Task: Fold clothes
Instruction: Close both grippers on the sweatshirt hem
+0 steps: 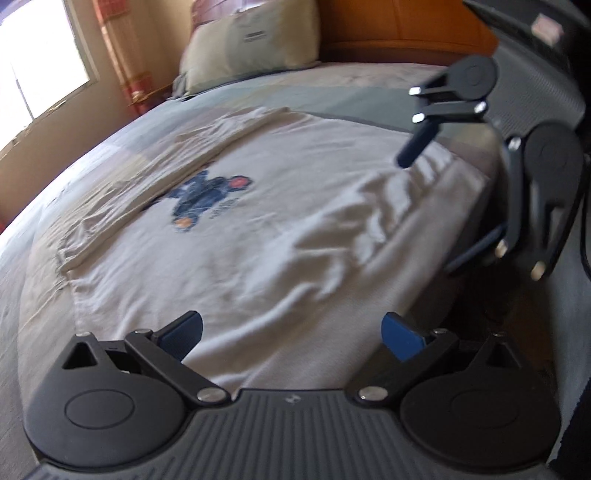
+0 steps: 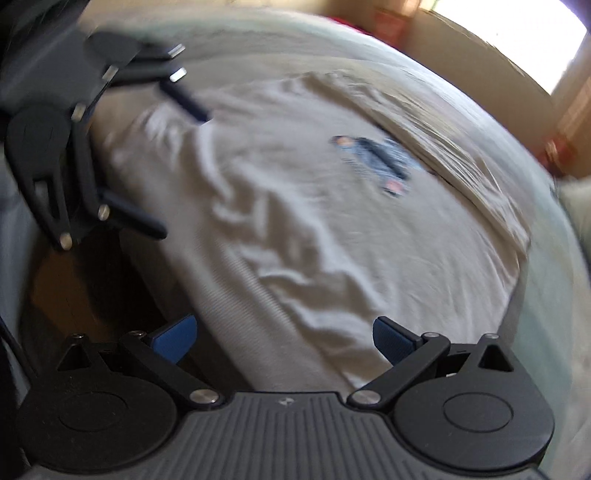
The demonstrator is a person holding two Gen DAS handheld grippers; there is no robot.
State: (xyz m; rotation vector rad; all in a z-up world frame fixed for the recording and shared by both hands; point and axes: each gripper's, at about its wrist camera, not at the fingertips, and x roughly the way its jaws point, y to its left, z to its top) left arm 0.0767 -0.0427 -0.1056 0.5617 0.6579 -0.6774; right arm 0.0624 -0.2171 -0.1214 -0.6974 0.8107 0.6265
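A cream T-shirt (image 1: 258,258) with a blue figure print (image 1: 210,199) lies flat on the bed, its far side folded inward along its length. My left gripper (image 1: 291,336) hovers open over the shirt's near hem with nothing between its blue pads. To its right my right gripper (image 1: 439,206) is also open, over the wrinkled edge of the shirt by the bed's side. The right wrist view shows the same shirt (image 2: 332,240) and print (image 2: 376,158). There my right gripper (image 2: 284,339) is open above the hem, with the left gripper (image 2: 173,166) open at upper left.
The grey-blue bed sheet (image 1: 48,295) extends past the shirt. A pillow (image 1: 251,44) leans on the wooden headboard (image 1: 406,26). A bright window (image 1: 37,55) and a curtain (image 1: 122,48) are at the left. The bed's edge drops to dark floor (image 2: 92,277).
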